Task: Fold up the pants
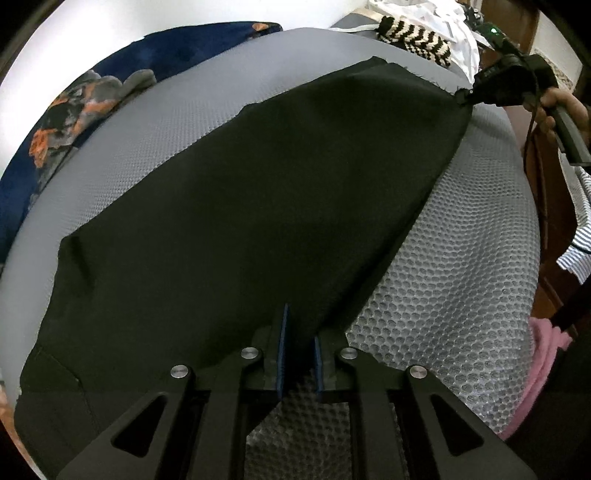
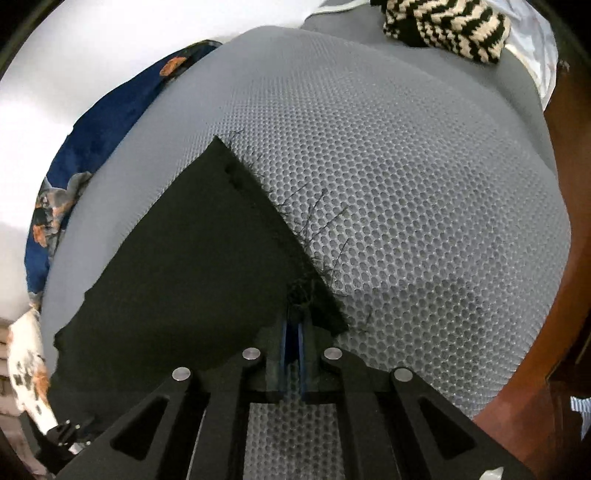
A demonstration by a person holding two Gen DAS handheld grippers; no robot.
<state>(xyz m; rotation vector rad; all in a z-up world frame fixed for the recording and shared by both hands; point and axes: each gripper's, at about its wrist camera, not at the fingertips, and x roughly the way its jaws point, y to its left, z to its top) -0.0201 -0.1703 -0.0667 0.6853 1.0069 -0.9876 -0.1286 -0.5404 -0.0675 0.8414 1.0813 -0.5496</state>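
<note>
Black pants (image 1: 258, 192) lie spread on a grey mesh mattress (image 1: 461, 266). My left gripper (image 1: 300, 332) is shut on the near edge of the pants, cloth pinched between its blue pads. My right gripper (image 1: 466, 96) shows at the far right of the left wrist view, shut on the far corner of the pants. In the right wrist view the pants (image 2: 192, 251) fill the lower left, and my right gripper (image 2: 294, 322) pinches their frayed hem corner, loose threads trailing on the mattress (image 2: 406, 184).
A navy patterned blanket (image 1: 74, 110) lies along the left mattress edge. A black-and-cream striped knit (image 2: 447, 26) and white clothes (image 1: 443, 22) sit at the far end. Pink cloth (image 1: 543, 354) and a wooden frame (image 2: 561, 221) are at the right.
</note>
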